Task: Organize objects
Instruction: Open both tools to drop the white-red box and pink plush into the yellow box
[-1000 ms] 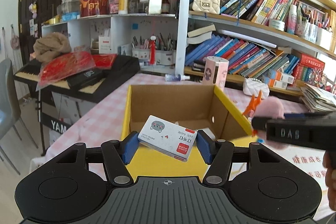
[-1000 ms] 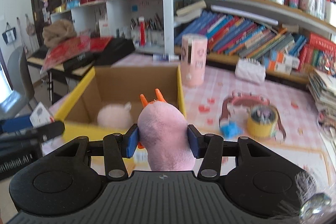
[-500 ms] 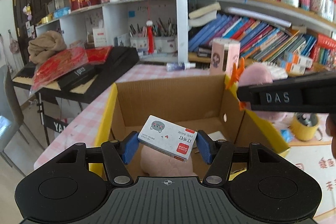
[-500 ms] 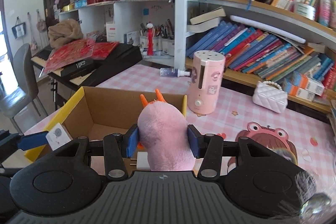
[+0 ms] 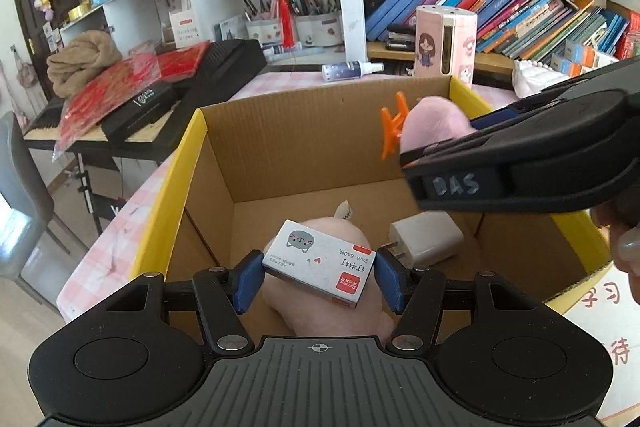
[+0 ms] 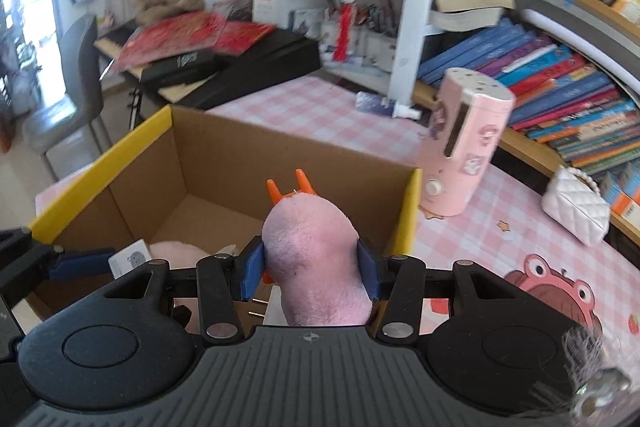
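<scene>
My left gripper [image 5: 320,277] is shut on a small white staple box [image 5: 320,263] with a cat face and a red label, held over the open cardboard box [image 5: 296,131] with yellow rims. My right gripper [image 6: 311,269] is shut on a pink plush toy [image 6: 314,255] with orange horns, also above the cardboard box [image 6: 200,155]; the plush toy shows from the left wrist view [image 5: 432,125]. Inside the box lie another pink plush [image 5: 348,227] and a white charger plug [image 5: 428,237]. The left gripper and staple box [image 6: 130,261] show at the left of the right wrist view.
The box stands on a pink checked tablecloth [image 6: 320,107]. A pink cylindrical humidifier [image 6: 464,143], a small spray bottle [image 6: 384,105] and a white quilted purse [image 6: 576,207] lie behind it. Bookshelves rise at the back. A black keyboard [image 5: 192,95] with red packets stands left.
Both grippers have moved forward and down over the box, each keeping its object. The box's inside and its contents have come into full view.
</scene>
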The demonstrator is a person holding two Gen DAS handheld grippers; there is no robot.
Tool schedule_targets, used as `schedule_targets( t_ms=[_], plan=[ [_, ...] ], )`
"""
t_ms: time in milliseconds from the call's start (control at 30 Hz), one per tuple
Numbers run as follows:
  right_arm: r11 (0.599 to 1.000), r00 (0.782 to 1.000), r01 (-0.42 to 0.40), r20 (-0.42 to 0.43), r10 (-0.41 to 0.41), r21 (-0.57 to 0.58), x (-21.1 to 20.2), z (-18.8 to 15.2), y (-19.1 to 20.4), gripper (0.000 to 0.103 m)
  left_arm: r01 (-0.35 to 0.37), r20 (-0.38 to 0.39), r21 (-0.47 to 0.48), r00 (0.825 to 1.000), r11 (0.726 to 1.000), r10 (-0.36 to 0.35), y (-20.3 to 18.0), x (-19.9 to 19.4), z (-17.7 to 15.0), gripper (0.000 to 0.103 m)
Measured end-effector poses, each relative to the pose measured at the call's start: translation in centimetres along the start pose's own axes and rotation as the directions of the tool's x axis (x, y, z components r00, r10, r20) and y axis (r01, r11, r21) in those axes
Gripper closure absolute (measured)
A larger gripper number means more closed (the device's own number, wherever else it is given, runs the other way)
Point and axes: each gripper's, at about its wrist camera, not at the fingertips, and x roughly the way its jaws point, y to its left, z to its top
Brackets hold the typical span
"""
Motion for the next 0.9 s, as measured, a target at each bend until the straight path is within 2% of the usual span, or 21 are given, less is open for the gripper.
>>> schedule_targets(
  t_ms=[300,567,667,800,900],
  plan=[
    [0.996,0.995,-0.047,-0.086,0.04,-0.072,3.0,0.5,0.9,0.057,-0.021,-0.004,0.045,1.0,0.999,0.021,-0.6,0.7,0.5,0.042],
    [0.989,0.986,-0.076,-0.154,0.056,-0.127,3.9,0.4,1.6,0.057,-0.016,-0.024,0.012,1.0,1.0,0.016,-0.3,1.1,0.3,0.041],
    [0.988,0.982,-0.086,-0.176,0.063,-0.131,4.2,0.4,1.6,0.057,-0.018,-0.022,0.005,1.0,1.0,0.018,-0.2,0.9,0.2,0.035],
    [0.987,0.984,-0.082,-0.169,0.058,-0.136,4.1,0.4,1.8,0.056,-0.012,0.001,0.002,1.0,1.0,0.012,-0.1,0.3,0.1,0.028],
    [0.988,0.99,-0.075,-0.13,0.058,-0.137,3.4,0.3,1.7,0.05,-0.011,0.024,-0.004,1.0,1.0,0.011,0.0,-0.4,0.1,0.025]
  ],
)
